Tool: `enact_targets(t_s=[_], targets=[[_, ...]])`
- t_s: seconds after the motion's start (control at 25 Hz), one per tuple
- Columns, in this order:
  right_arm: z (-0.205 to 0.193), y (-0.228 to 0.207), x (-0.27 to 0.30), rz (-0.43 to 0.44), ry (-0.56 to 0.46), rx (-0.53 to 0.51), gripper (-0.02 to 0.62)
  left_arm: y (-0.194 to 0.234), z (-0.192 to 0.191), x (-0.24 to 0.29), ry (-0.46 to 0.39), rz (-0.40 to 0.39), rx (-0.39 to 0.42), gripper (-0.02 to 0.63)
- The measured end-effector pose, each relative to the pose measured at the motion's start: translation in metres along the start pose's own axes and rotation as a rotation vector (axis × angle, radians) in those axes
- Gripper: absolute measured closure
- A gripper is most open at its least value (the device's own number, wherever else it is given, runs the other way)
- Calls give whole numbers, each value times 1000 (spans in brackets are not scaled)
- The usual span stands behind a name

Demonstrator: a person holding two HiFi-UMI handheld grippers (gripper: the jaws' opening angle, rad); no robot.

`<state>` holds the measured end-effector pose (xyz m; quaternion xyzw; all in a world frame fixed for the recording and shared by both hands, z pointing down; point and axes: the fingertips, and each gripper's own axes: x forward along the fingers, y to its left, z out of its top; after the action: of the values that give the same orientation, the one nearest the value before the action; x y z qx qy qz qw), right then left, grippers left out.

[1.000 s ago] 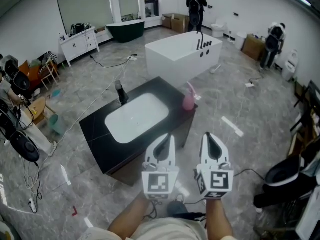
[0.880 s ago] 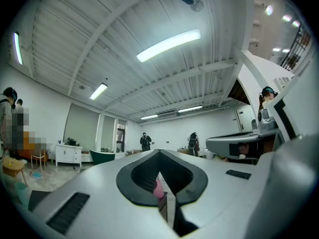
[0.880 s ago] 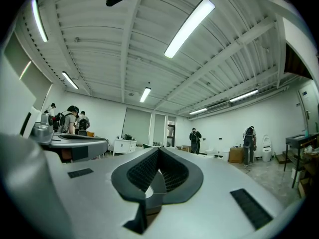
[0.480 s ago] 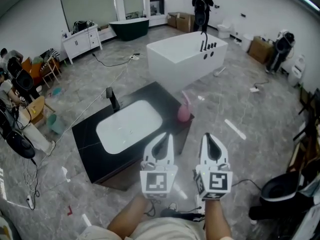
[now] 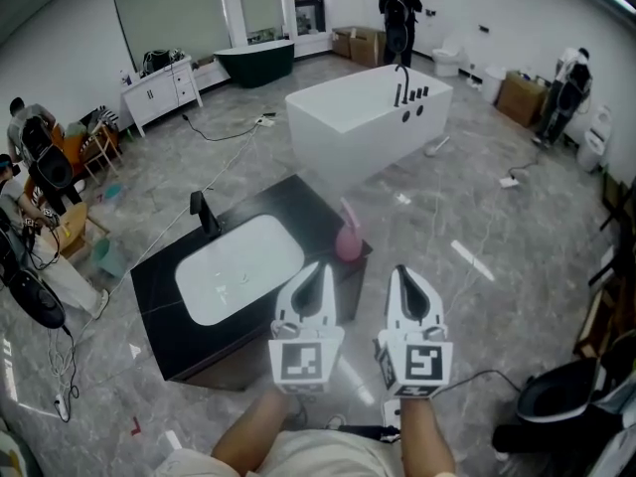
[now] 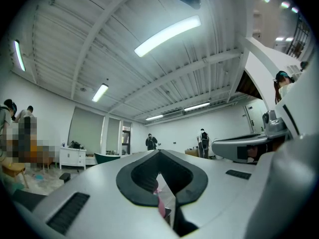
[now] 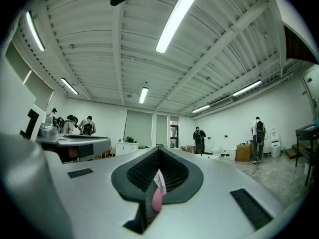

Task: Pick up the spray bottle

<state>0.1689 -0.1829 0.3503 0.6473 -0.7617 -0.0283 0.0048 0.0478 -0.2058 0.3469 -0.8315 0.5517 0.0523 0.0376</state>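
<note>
left gripper (image 5: 316,267) and right gripper (image 5: 401,271), jaws closed and empty, hover near the pink plastic spray bottle (image 5: 348,241) at the black counter's (image 5: 164,306) right corner.

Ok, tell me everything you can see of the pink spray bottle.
The spray bottle is pink and looks plastic, with a rounded body and a paler trigger head on top. It stands upright at the edge of the black counter, right of the white basin. Only the counter touches it. The left gripper and right gripper are well short of it.
</note>
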Motion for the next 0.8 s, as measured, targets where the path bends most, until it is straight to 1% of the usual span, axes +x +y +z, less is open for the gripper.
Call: enact_targets(t_s=[0.16,0.4,0.56,0.8], targets=[[-3,-14,4,-10,-4,6,589,-7,-7,11,9,-1,10,604],[-12,-20,24,-14,-5,7,589,-2,-15,28,12,-15,12,604],[-13,-19,46,-20,3,-14,589,11,-21,49,8,-24,3,604],[-18,-14,95,-28,22,-39,589,37,-29,88,3,-35,-12,604]])
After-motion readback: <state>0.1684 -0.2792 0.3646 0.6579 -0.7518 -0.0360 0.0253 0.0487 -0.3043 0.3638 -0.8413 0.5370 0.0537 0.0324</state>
